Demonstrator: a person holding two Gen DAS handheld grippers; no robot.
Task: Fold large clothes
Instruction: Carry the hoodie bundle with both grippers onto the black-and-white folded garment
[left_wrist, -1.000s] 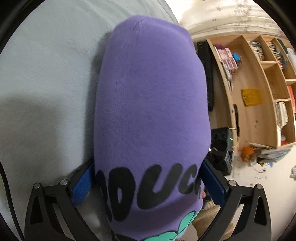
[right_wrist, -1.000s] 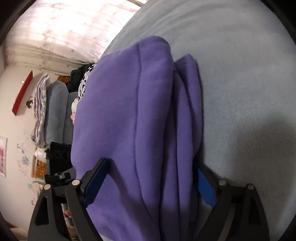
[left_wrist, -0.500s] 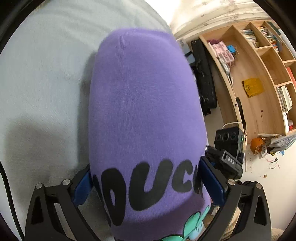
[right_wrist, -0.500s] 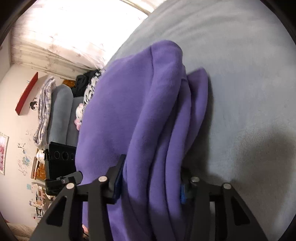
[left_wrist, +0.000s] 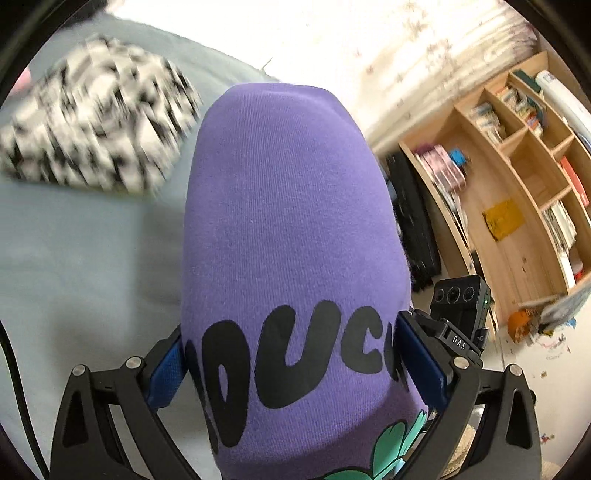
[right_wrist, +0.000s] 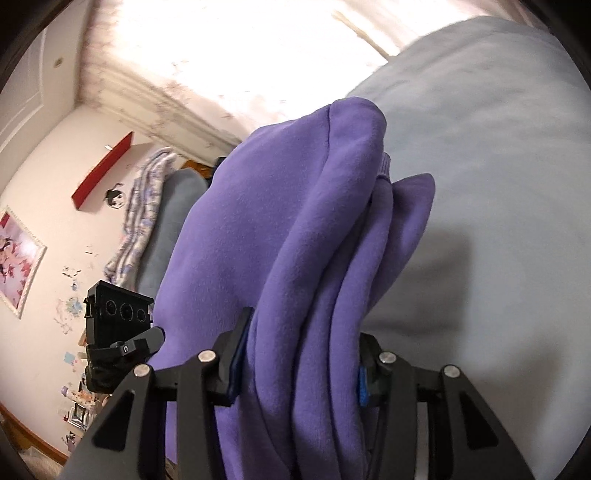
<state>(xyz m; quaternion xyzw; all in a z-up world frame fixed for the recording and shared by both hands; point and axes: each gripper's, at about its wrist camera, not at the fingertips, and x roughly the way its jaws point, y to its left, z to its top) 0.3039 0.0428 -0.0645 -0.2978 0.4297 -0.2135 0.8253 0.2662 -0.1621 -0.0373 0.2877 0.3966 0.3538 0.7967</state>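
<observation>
We hold the folded purple fleece sweatshirt (left_wrist: 291, 236) above the pale grey bed (left_wrist: 74, 258). Our left gripper (left_wrist: 291, 365) clamps its printed end wide; our right gripper (right_wrist: 295, 365) pinches bunched layers. Soft and bulky, it sags, so we grip through all layers.

the folded sweatshirt (left_wrist: 291, 236) is held between both grippers above the bed (left_wrist: 74, 266); a patterned garment (left_wrist: 96, 125) lies behind-left, shelves (left_wrist: 517, 192) right.
</observation>
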